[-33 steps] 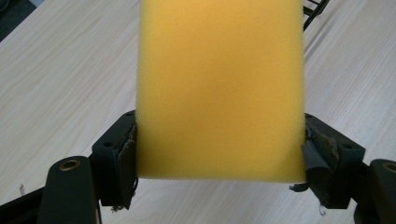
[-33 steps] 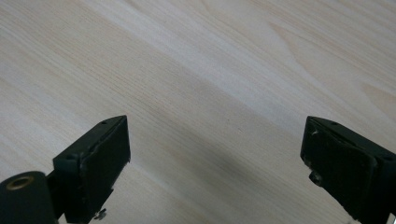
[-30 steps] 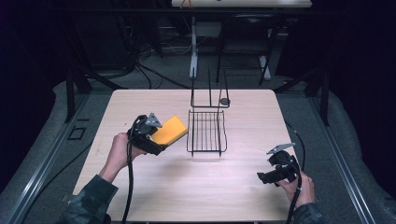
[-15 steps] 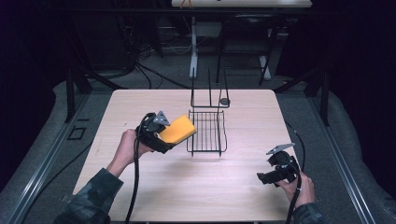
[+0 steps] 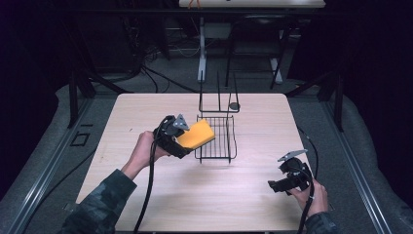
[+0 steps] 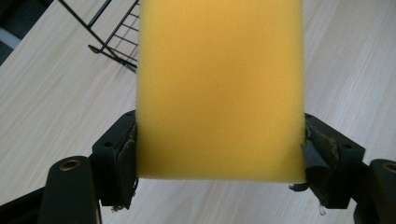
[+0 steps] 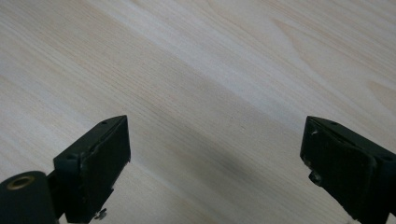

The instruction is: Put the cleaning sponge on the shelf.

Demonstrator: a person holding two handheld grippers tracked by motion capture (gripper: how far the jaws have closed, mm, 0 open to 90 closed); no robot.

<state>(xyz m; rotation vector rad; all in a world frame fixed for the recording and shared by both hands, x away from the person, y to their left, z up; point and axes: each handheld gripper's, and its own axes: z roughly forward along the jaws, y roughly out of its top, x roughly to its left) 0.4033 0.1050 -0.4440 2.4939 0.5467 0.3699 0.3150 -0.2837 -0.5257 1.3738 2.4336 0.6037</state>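
Observation:
A yellow sponge (image 5: 196,134) is clamped in my left gripper (image 5: 182,138), which is shut on it and holds it above the left edge of a black wire rack (image 5: 223,138). In the left gripper view the sponge (image 6: 219,88) sits squeezed between both jaws, and a corner of the rack (image 6: 114,35) lies at the upper left. My right gripper (image 5: 276,185) stands open near the table's front right, well clear of the rack. The right gripper view has my right gripper (image 7: 215,161) with its jaws wide apart over bare wood.
The light wooden table (image 5: 146,112) carries the rack near its middle, with a tall wire frame (image 5: 218,100) and a small dark round thing (image 5: 234,105) at its far end. Cables trail from both grippers. Dark floor and stands surround the table.
My left gripper has carried the sponge to the right, from beside the rack to over its left edge. The right gripper has hardly moved.

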